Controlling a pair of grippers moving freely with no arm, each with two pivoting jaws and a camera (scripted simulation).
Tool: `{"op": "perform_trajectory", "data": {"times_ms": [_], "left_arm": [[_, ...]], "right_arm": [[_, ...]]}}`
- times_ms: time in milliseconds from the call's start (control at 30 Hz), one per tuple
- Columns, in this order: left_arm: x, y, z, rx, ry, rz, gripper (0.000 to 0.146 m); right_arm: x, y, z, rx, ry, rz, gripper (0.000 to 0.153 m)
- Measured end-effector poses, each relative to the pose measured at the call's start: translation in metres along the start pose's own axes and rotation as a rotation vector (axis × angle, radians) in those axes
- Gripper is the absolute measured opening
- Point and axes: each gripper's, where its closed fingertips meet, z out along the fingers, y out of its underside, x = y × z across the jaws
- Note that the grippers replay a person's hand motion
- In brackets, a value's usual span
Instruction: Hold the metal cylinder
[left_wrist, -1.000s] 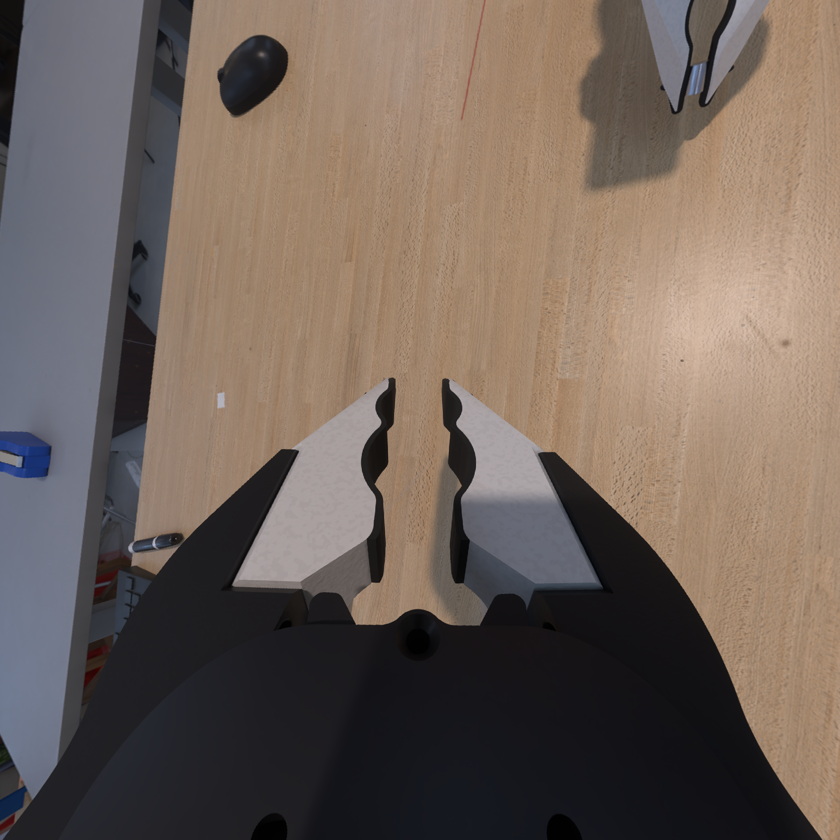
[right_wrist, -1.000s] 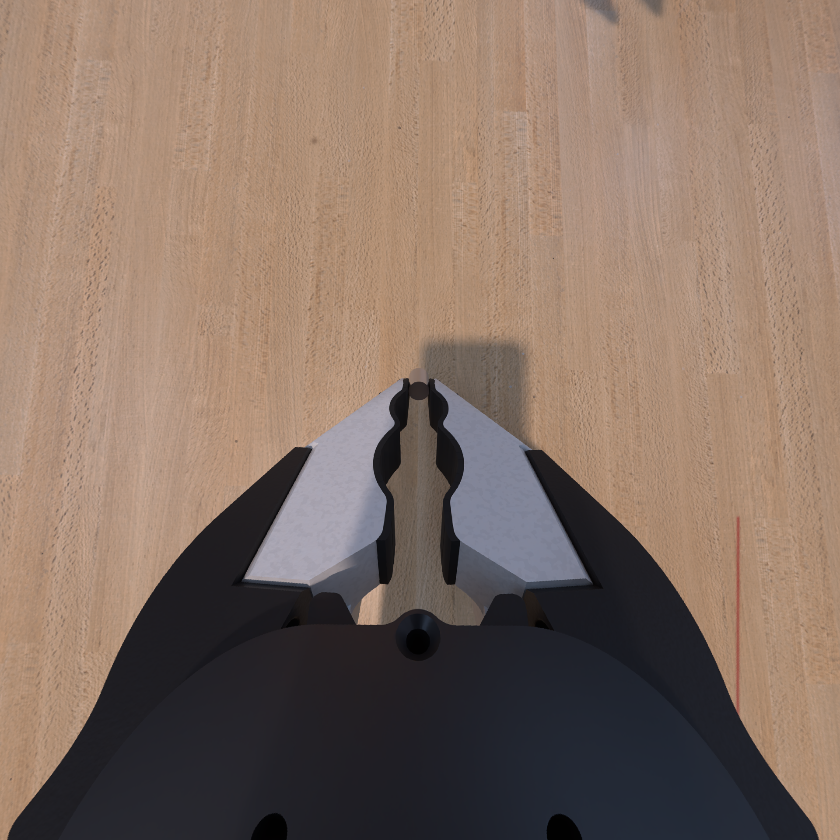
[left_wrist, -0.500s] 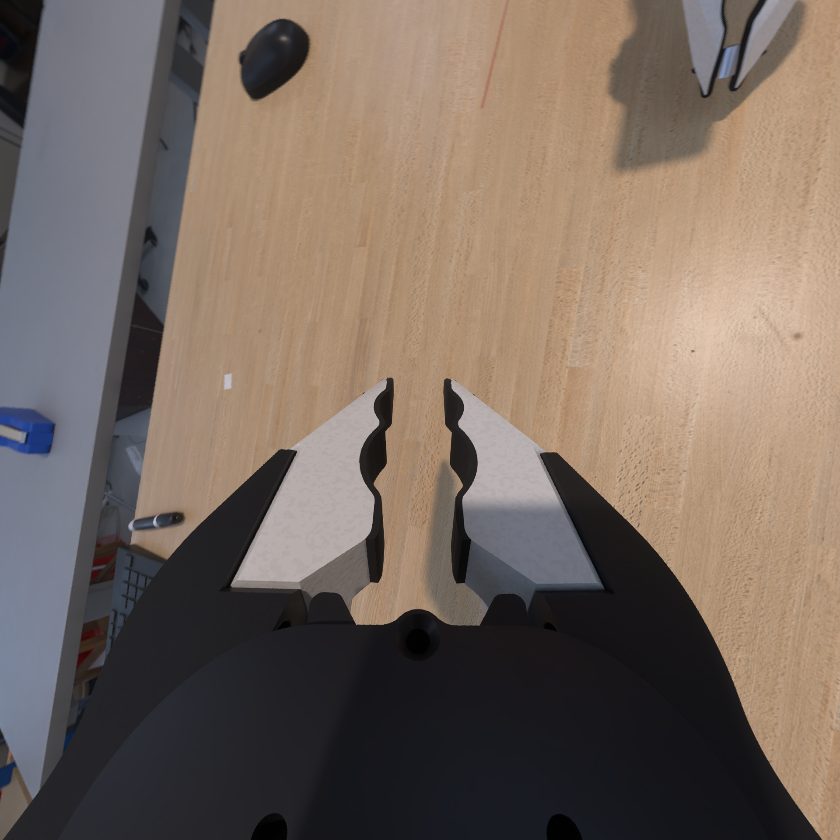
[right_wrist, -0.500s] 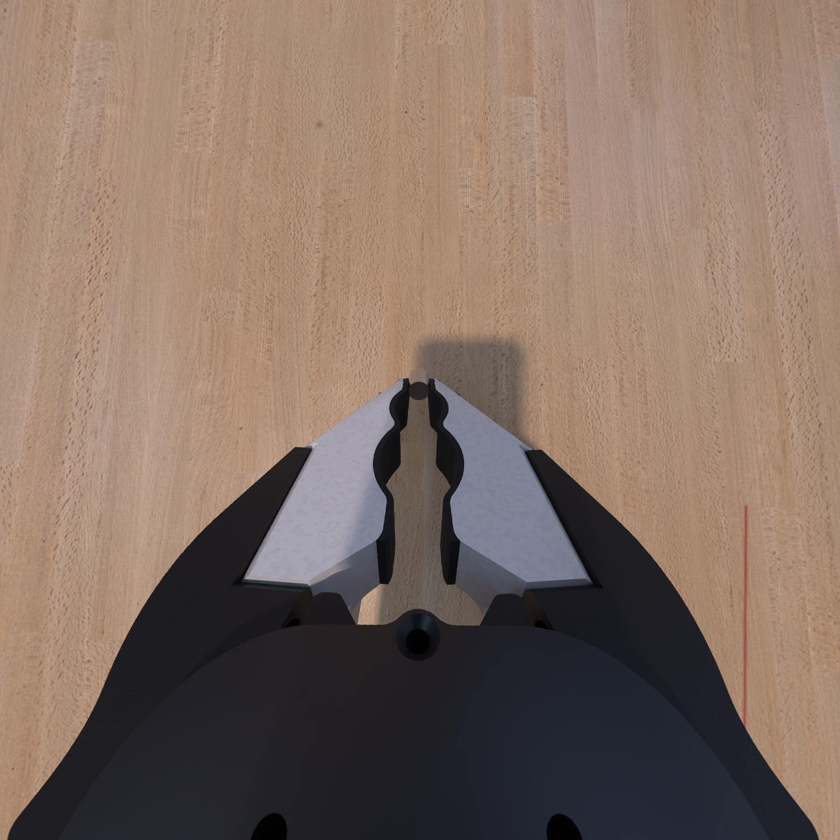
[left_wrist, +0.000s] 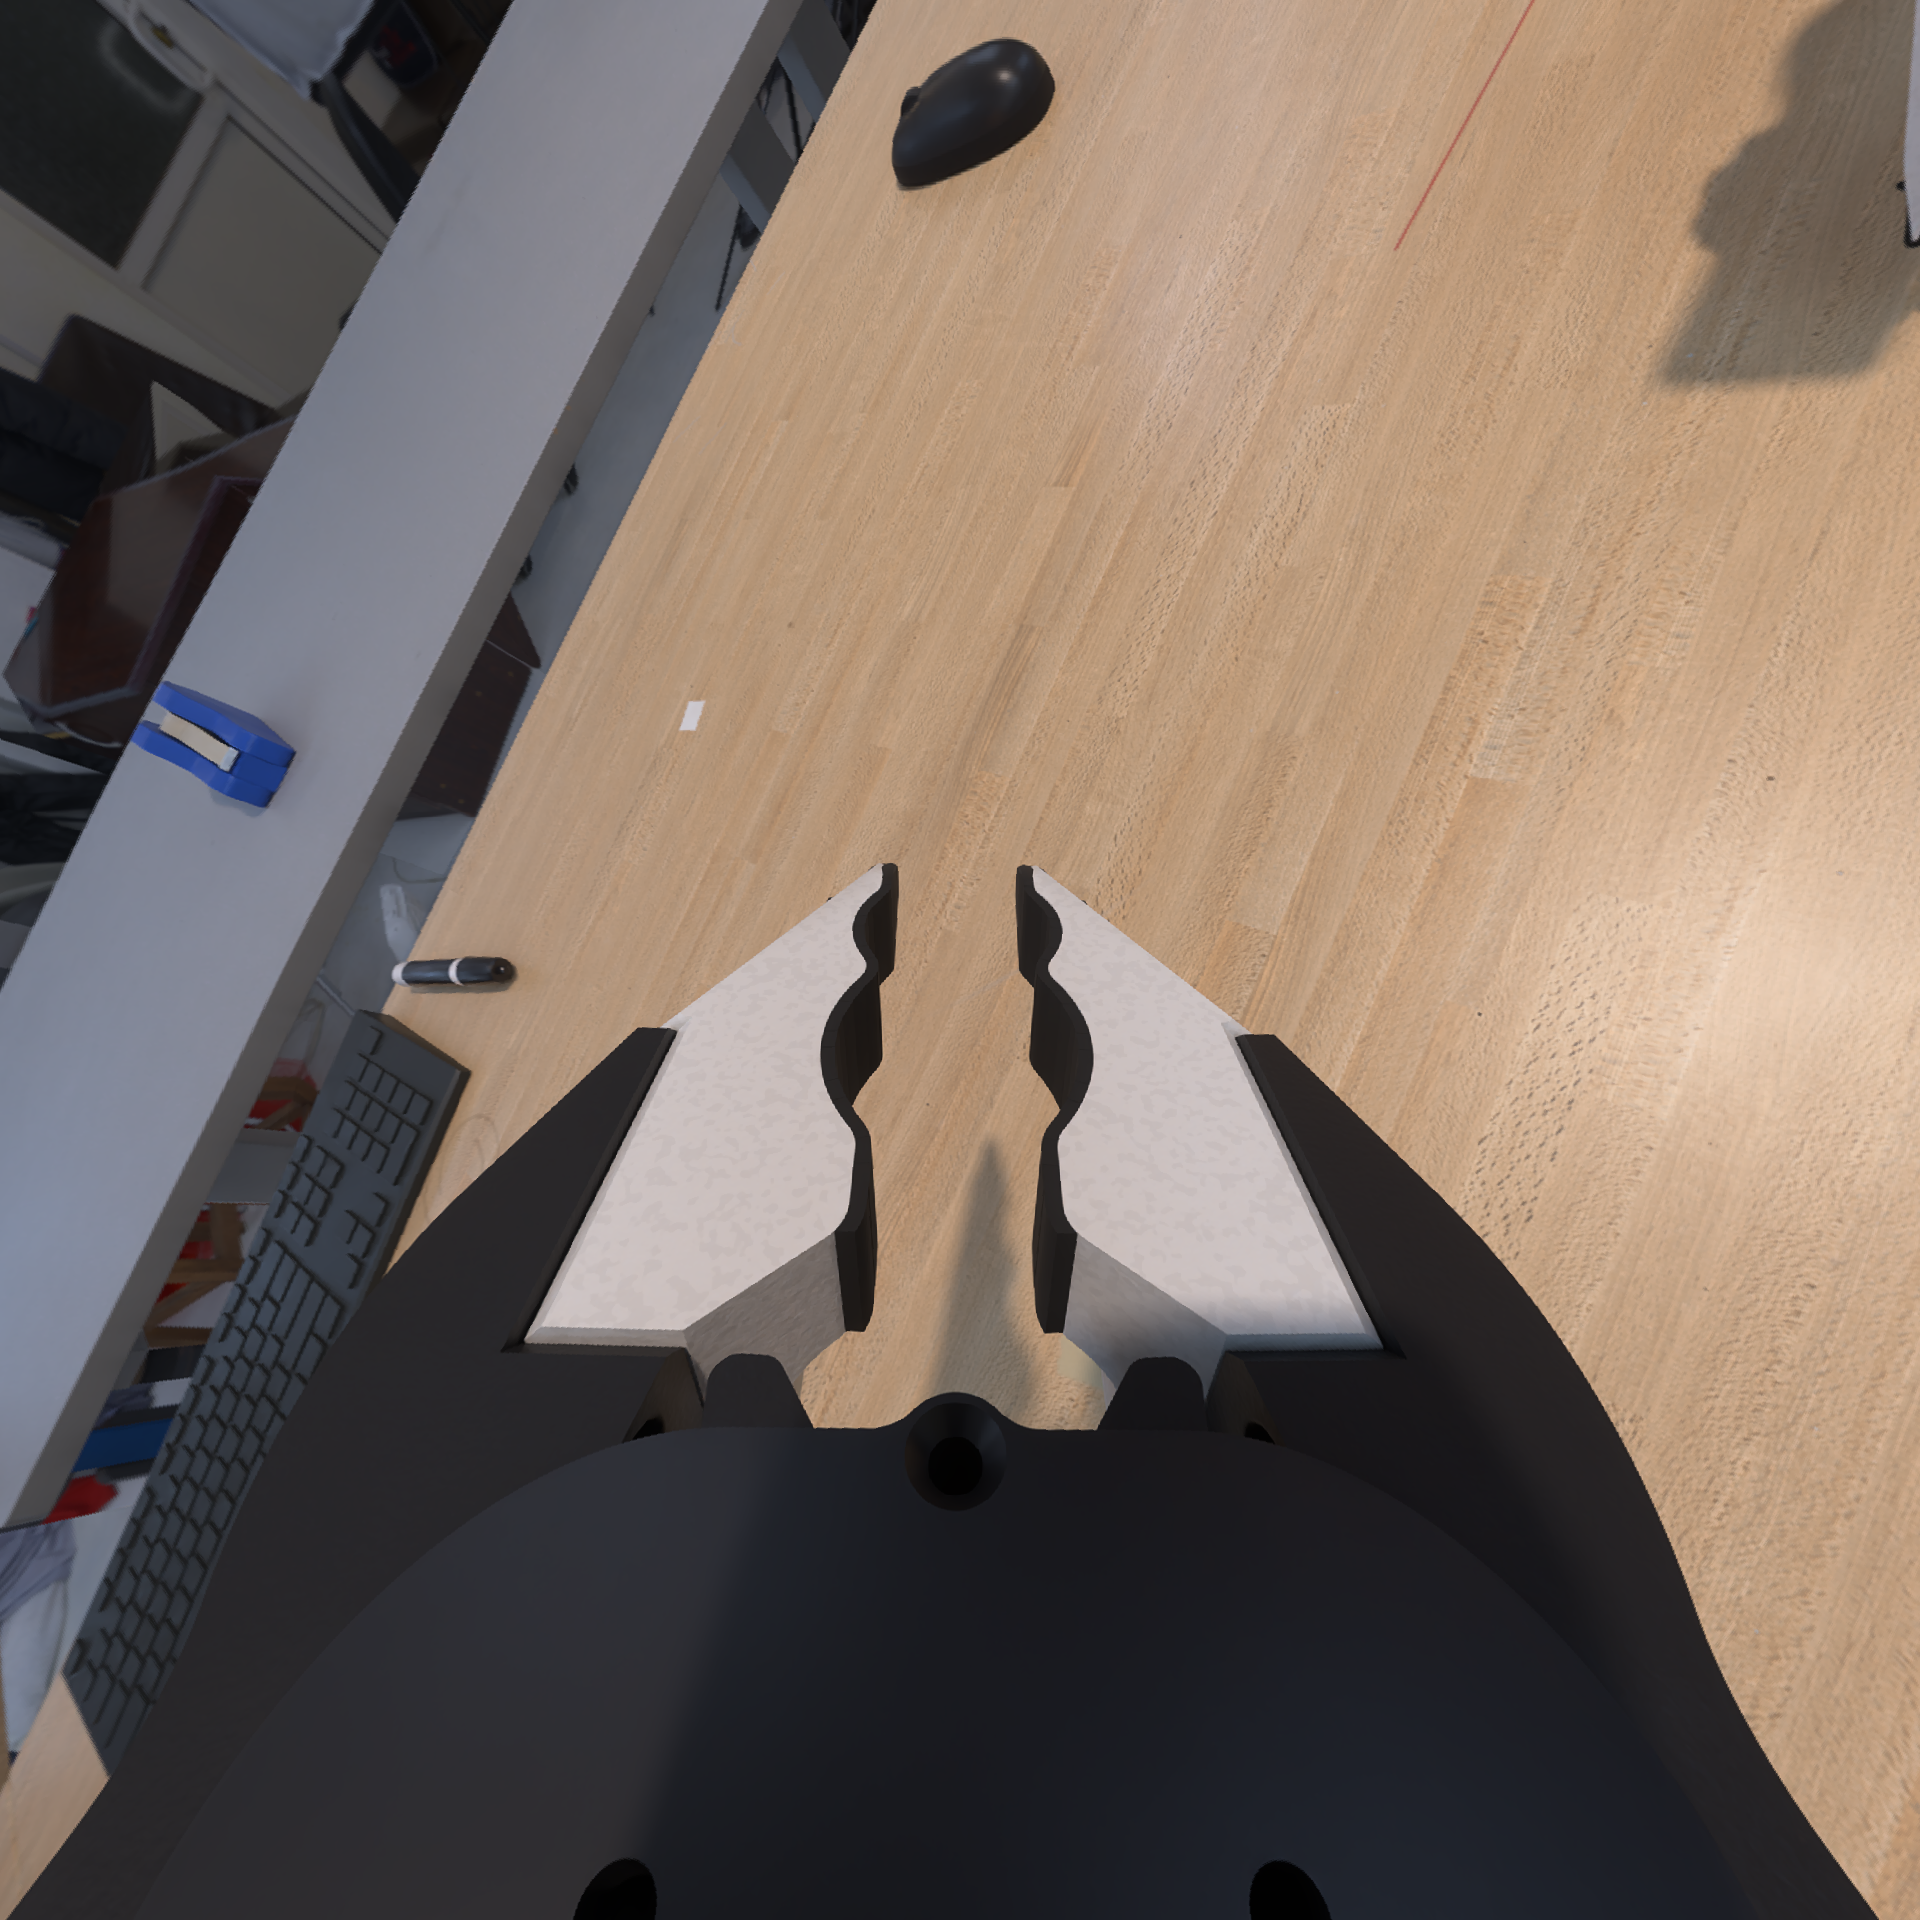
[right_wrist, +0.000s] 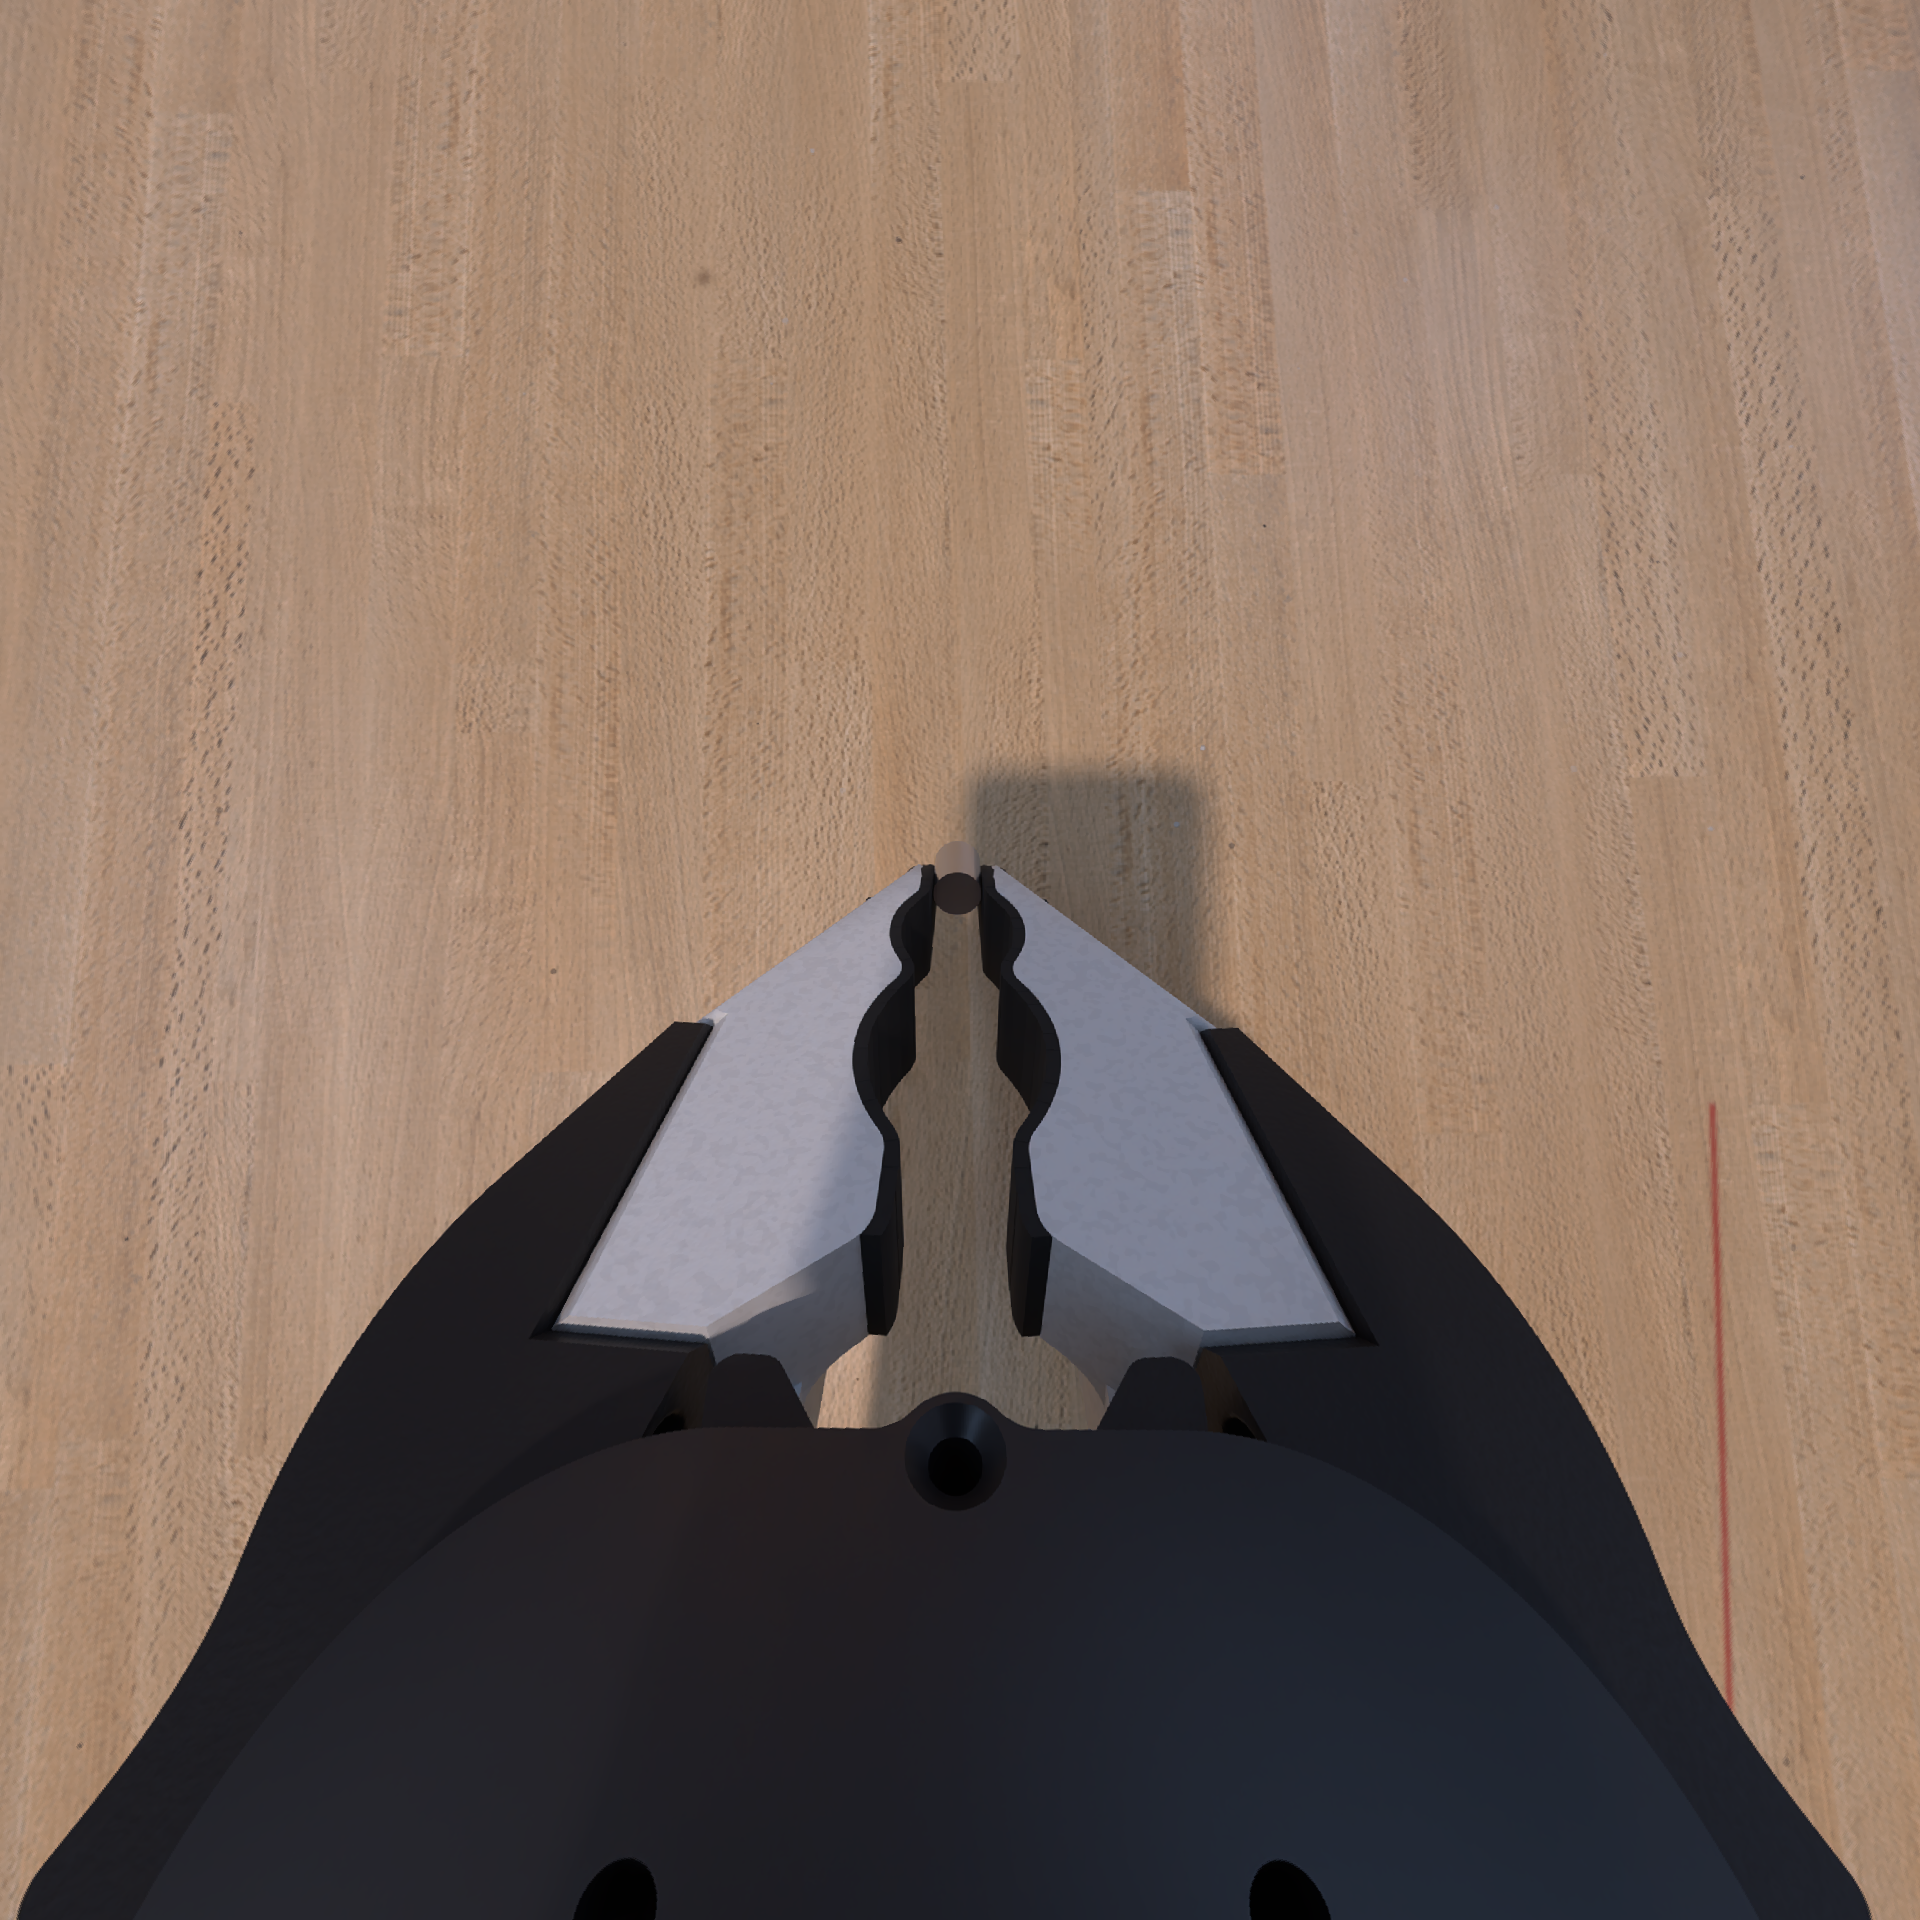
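Two tools are showing, and only one is carrying anything. Your right tool (right_wrist: 957, 883) is pinching the cylinder (right_wrist: 956, 881) at its very tips, jaws narrow around it, with the rod seen end-on and poking slightly past them. It is hanging above the counter (right_wrist: 623, 520), its shadow falling clear of it on the wood, so I am judging it lifted rather than resting.

Your left tool (left_wrist: 957, 883) is staying moderately open and empty, as it was a second ago, with bare wood between its jaws. What is changing is its aim: over the last second it is swinging round, so the counter's edge now runs diagonally. The mouse (left_wrist: 971, 109) is sliding toward the top centre, while a keyboard (left_wrist: 281, 1330) and a marker (left_wrist: 452, 971) are coming into sight at the left. The right tool, plain at the upper right a second ago, is now slipping almost out of that view, leaving mainly its shadow (left_wrist: 1808, 229).

The right view is barely shifting, so your grip is holding steady. I am reading the task as essentially met; you are only needing to keep that pinch firm, since such a tip-only hold could let a smooth rod slip.
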Motion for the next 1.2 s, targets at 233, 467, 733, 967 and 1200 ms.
{"op": "perform_trajectory", "data": {"times_ms": [233,467,733,967,1200], "left_arm": [[0.010,0.011,0.007,-0.007,0.020,-0.015,0.023],[0.013,0.012,0.009,0.003,0.031,-0.033,0.023],[0.019,0.003,0.014,0.012,0.055,-0.017,0.023],[0.023,0.000,0.016,0.008,0.067,-0.010,0.023],[0.028,0.001,0.017,0.003,0.079,-0.010,0.023]], "right_arm": [[0.001,0.001,-0.002,0.000,0.013,0.009,0.007],[0.001,0.003,-0.003,0.003,0.018,0.020,0.007],[0.000,0.004,-0.003,0.005,0.022,0.022,0.007],[-0.001,0.005,-0.004,0.013,0.019,0.025,0.007],[-0.001,0.004,-0.004,0.020,0.019,0.025,0.007]]}}
